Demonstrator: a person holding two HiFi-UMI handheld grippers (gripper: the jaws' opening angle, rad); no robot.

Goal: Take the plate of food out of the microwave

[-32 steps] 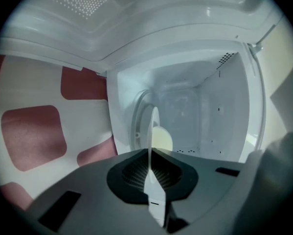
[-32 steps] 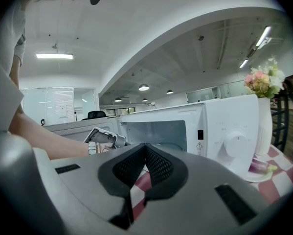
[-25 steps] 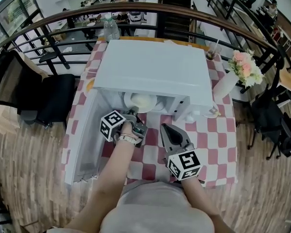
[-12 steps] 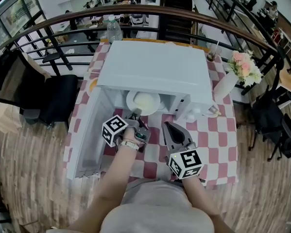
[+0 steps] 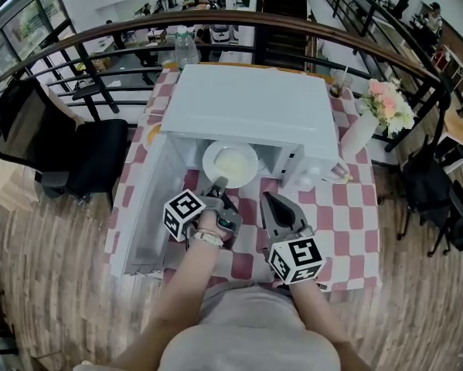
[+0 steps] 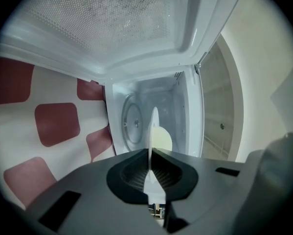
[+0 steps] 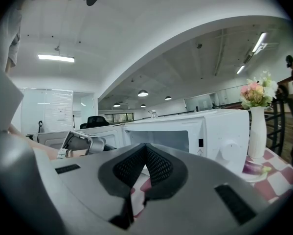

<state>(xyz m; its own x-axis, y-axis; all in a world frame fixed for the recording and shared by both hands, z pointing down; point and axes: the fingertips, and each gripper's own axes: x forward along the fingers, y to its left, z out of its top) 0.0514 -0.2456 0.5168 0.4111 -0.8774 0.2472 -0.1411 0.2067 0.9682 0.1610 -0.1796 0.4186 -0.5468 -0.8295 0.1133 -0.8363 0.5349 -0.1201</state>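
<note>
A white plate [image 5: 229,164] with pale food sticks out of the mouth of the white microwave [image 5: 250,107], whose door [image 5: 142,215] hangs open to the left. My left gripper [image 5: 218,185] is shut on the plate's near rim. In the left gripper view the plate [image 6: 152,126] shows edge-on, clamped in the left gripper [image 6: 150,153], with the pale food [image 6: 162,139] on its right face and the cavity's turntable [image 6: 133,123] behind. My right gripper [image 5: 270,200] hovers over the checked tablecloth beside it, shut and empty; the right gripper view has this right gripper [image 7: 145,150] with its pads together.
A white vase of pink flowers [image 5: 384,108] and a small saucer [image 5: 338,175] stand right of the microwave. A water bottle [image 5: 183,49] and a cup with a straw [image 5: 338,83] stand behind it. A black chair [image 5: 84,157] is at the left, a curved railing [image 5: 138,23] beyond.
The left gripper has drawn back toward me with the plate, which now sticks further out of the microwave. The right gripper has stayed in place.
</note>
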